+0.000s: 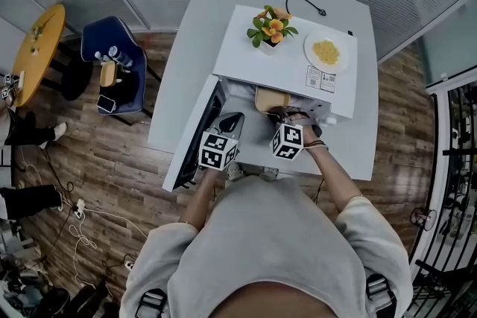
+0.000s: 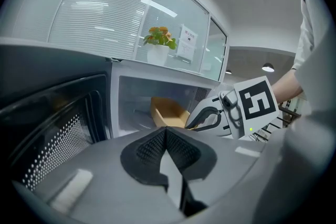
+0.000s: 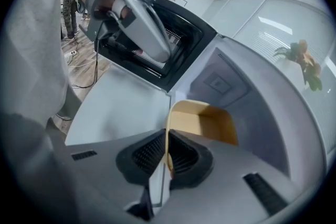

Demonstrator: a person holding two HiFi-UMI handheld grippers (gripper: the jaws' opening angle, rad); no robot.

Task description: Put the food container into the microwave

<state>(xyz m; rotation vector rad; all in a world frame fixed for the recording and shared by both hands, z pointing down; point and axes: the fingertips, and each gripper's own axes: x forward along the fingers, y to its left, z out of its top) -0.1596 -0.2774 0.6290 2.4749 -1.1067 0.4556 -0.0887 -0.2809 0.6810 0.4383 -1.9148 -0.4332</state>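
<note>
While the right tool (image 3: 167, 153), clenched on the rim of the food container (image 3: 206, 121), holds it just inside the open microwave (image 1: 287, 59) near the right edge of the tabletop (image 1: 192, 48) and the left tool (image 2: 167, 150) hangs clenched and empty, the placing step seems in hand, and next it needs setting down and release.

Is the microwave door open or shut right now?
Open: the door stands swung out to the left, and the cavity behind it is exposed.

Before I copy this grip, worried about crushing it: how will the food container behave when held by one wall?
The food container is probably light: the right gripper holds it by one thin wall alone. That wall looks like paperboard, so it may flex or crease under a hard squeeze.
</note>
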